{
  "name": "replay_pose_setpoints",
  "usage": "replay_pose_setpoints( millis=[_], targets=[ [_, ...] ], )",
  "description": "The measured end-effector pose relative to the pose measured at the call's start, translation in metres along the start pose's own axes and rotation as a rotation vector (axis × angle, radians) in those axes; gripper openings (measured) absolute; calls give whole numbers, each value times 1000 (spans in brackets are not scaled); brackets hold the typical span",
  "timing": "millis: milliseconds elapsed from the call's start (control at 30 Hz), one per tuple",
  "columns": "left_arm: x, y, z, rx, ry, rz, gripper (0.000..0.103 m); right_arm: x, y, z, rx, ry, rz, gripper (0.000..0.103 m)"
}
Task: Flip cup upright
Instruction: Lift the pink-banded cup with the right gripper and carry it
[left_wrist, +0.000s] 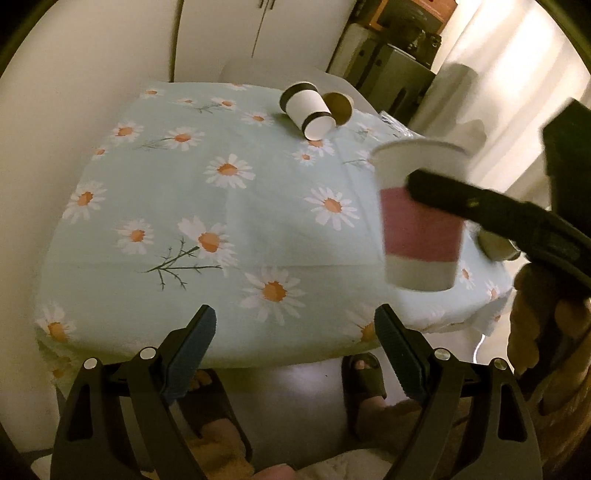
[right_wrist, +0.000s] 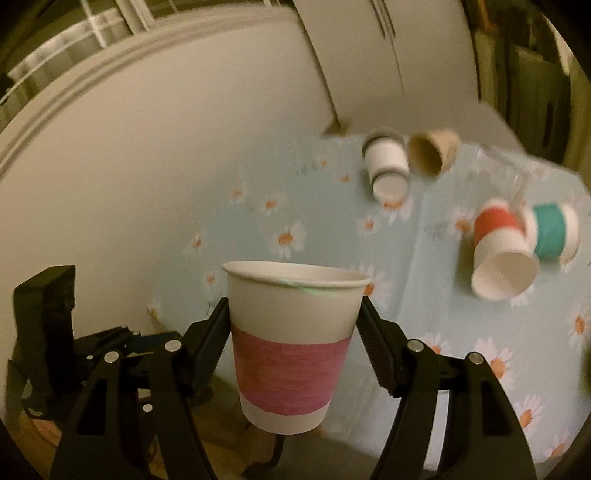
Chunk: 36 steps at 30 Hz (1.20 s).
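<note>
Between right hand-held gripper fingers: pink-banded cup, upright, clamped; left hand-held gripper spread wide.

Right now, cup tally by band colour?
Pink band cup: 1, upright in the right claw
Black band cup: 1, on its side
Plain brown cup: 1, on its side
Red band cup: 1, on its side
Teal band cup: 1, on its side
Total: 5

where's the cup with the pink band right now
The pink-banded cup is clamped upright in the right hand-held gripper, lifted above the daisy tablecloth near its right side, well in front of the black-banded cup lying on its side.
</note>
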<state>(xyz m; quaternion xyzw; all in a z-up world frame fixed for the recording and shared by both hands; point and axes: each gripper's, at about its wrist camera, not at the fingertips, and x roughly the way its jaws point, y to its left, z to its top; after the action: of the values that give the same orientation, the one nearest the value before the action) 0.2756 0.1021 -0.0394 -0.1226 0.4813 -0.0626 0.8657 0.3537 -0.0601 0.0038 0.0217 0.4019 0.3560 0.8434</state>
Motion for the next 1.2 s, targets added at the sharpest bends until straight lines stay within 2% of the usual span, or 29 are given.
replay_pose_setpoints(
  millis=[200,267,333,500,767,867,1100,1133,1200],
  targets=[
    [0,2,1,-4,-1,20,85,-13,4,-6,-45,-124,-38,68],
    [0,2,1,-2,-5,26,86,-18,6,-9,-59,-182,-93,68],
    [-1,2,1,1,-10,33,86,-21,6,-14,-75,-218,-111,68],
    [-2,4,1,-10,-18,47,86,-30,9,-21,-108,-352,-123,68],
    [-3,6,1,-11,-22,57,86,-29,15,-38,-132,-509,-168,68],
    [-5,9,1,-16,-24,67,86,-25,14,-49,-128,-552,-199,68],
    [-7,22,1,-48,-30,84,86,-3,8,-71,-157,-576,-326,68],
    [-6,24,0,-50,-31,90,92,-1,10,-74,-178,-583,-345,68],
    [-7,25,0,-49,-38,103,95,1,13,-79,-198,-604,-391,68]
  ],
)
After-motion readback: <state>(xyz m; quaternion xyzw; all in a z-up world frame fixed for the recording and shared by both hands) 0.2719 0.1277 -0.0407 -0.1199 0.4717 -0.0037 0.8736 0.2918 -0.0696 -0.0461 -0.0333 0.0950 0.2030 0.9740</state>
